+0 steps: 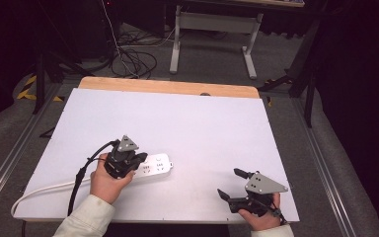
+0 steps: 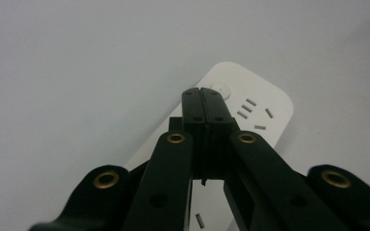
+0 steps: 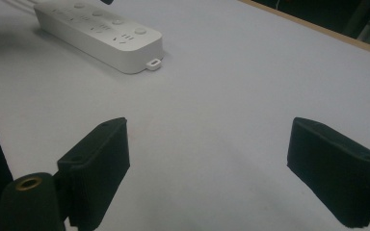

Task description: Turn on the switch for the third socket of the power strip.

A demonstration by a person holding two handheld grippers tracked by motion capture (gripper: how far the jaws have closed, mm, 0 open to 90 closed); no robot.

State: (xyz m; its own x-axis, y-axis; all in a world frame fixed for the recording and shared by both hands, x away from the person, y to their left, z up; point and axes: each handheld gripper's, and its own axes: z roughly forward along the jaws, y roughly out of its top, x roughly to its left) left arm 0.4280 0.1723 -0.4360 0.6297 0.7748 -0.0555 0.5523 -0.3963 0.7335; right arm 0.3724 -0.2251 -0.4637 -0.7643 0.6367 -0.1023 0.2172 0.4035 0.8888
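A white power strip [image 1: 157,166] lies flat on the white table top [image 1: 187,123], left of middle near the front. My left gripper [image 1: 142,159] is over the strip's left part, jaws pressed together with nothing between them. In the left gripper view the left gripper [image 2: 203,92] has its shut tips right beside a round button [image 2: 220,88] on the power strip [image 2: 262,113]; whether they touch it I cannot tell. My right gripper [image 1: 230,183] rests low at the front right, jaws wide apart. The right gripper [image 3: 207,161] is open over bare table, with the power strip [image 3: 101,31] farther off.
The strip's white cable [image 1: 39,190] curves off toward the table's front left corner. A wooden edge [image 1: 168,87] runs along the far side of the table. Beyond it are floor cables [image 1: 133,59] and a white desk frame [image 1: 212,29].
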